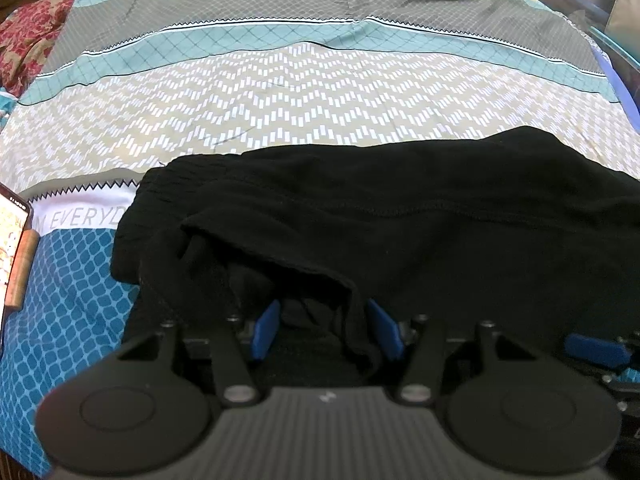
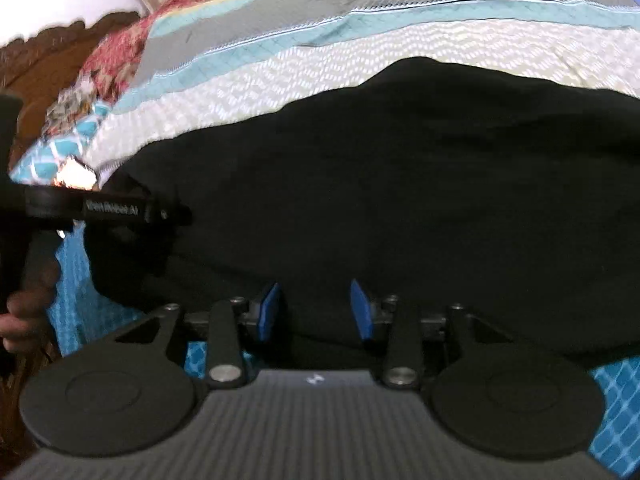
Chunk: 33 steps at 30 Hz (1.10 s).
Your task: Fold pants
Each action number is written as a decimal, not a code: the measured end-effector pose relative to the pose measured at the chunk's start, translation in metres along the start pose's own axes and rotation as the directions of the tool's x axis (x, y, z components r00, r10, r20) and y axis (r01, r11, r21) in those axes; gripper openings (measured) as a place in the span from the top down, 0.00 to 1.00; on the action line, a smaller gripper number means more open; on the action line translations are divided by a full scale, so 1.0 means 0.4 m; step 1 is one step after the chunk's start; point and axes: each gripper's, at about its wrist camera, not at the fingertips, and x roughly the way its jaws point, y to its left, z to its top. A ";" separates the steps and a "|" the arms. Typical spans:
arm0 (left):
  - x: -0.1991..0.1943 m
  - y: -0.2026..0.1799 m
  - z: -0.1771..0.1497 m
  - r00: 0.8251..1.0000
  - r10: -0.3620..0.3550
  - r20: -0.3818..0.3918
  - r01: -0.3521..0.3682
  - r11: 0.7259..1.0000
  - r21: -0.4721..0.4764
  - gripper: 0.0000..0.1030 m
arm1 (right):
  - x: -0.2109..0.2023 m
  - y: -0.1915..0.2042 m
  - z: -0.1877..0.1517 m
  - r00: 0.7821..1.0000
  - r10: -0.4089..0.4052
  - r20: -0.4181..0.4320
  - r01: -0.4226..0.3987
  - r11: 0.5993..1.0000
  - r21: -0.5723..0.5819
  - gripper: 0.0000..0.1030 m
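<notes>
two grippers work low over the black pants (image 1: 400,216), which lie bunched on the bed (image 1: 304,92). the left gripper (image 1: 328,330) has its jaws partly apart with folds of black cloth bunched between the blue pads (image 1: 266,330); whether they pinch it i cannot tell, though it looks placed to pin that end while the other side is worked. the right gripper (image 2: 316,312) is also half apart, pads over the near hem with no cloth seen clamped, probably lining up for a pinch. from there the pants spread toward 12 and 2 o'clock. at 9 o'clock in the left view a phone (image 1: 14,236) lies at the bed's edge. no containers are in view
</notes>
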 end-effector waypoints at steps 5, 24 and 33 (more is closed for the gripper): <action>-0.015 -0.001 -0.003 1.000 0.002 0.014 -0.002 1.000 0.000 0.51 | -0.020 0.007 0.005 1.000 0.005 0.017 -0.005 1.000 0.000 0.58; -0.116 0.096 0.001 0.993 0.015 0.115 -0.008 0.998 -0.062 0.50 | 0.067 0.159 0.072 0.991 0.136 -0.008 -0.134 0.970 -0.204 0.57; -0.112 0.114 -0.001 0.993 0.018 0.118 -0.010 0.997 -0.071 0.50 | 0.093 0.169 0.039 0.992 0.096 -0.083 -0.113 0.969 -0.219 0.57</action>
